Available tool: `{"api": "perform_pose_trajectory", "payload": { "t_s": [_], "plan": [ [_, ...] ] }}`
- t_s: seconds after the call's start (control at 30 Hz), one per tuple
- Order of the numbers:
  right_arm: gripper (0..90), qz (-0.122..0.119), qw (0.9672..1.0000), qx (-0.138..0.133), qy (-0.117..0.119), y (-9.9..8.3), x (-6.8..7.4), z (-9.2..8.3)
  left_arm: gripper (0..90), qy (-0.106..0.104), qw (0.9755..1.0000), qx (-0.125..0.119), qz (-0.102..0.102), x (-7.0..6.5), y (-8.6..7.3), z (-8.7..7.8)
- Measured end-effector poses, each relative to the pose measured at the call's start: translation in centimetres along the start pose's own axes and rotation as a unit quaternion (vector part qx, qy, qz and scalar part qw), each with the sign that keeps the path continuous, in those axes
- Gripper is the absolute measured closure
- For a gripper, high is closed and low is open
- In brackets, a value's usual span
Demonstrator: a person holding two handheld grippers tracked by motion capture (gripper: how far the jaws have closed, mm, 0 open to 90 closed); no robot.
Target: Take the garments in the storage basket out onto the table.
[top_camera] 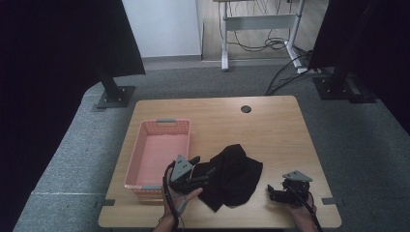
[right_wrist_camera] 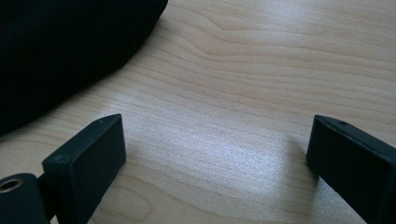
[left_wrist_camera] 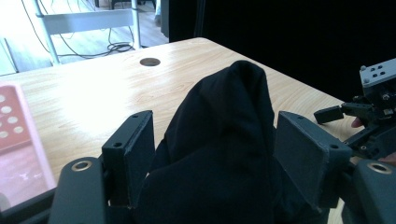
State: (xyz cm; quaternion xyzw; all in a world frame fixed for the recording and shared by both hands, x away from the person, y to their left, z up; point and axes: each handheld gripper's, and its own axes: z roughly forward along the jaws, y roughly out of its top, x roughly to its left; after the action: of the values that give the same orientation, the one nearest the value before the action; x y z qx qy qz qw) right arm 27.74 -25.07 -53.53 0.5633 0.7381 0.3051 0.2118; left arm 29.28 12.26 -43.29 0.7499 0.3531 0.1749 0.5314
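- High view: takes in the whole worktop (top_camera: 270,121), with a black cloth (top_camera: 234,176) heaped near the front edge, about midway along it, and a pink basket (top_camera: 159,159) standing by the left edge.
- Same view: places the left hand-held gripper (top_camera: 199,175) at the cloth's left side, just right of the basket's front right corner, and the right hand-held gripper (top_camera: 271,191) near the front right corner, apart from the cloth, jaws pointing left toward it.
- Same view: too small to tell whether the left jaws press the fabric.
- Left gripper view: brings the black cloth (left_wrist_camera: 219,149) up close as a tall hump rising between the two jaws, wide apart, fabric filling most of the gap; left jaw appears against the fabric, right jaw close beside it, firm pinch cannot be told.
- Same view: adds a corner of the pink basket (left_wrist_camera: 14,135) at the left edge, the round cable hole (left_wrist_camera: 150,61) toward the far edge of the worktop, and the right hand-held gripper (left_wrist_camera: 327,114) farther off at the right.
- Right gripper view: looks along wide-open jaws low over bare wood, nothing between them, nothing touched; edge of the black cloth (right_wrist_camera: 70,51) lying ahead, toward the upper left, clear of both jaws.
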Motion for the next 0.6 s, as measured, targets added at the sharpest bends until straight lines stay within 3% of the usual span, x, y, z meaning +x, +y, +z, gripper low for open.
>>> {"api": "perform_pose_trajectory", "payload": {
  "t_s": [0.3,0.6],
  "plan": [
    [4.1,0.0,1.0,0.0,0.0,0.0,0.0,0.0,28.4,0.01,0.9999,0.004,0.003,1.2,-0.8,-1.5],
    [4.1,0.0,1.0,0.0,0.0,0.0,0.0,0.0,27.9,0.028,0.9994,0.011,0.015,2.8,-1.3,-4.0]
  ]
}}
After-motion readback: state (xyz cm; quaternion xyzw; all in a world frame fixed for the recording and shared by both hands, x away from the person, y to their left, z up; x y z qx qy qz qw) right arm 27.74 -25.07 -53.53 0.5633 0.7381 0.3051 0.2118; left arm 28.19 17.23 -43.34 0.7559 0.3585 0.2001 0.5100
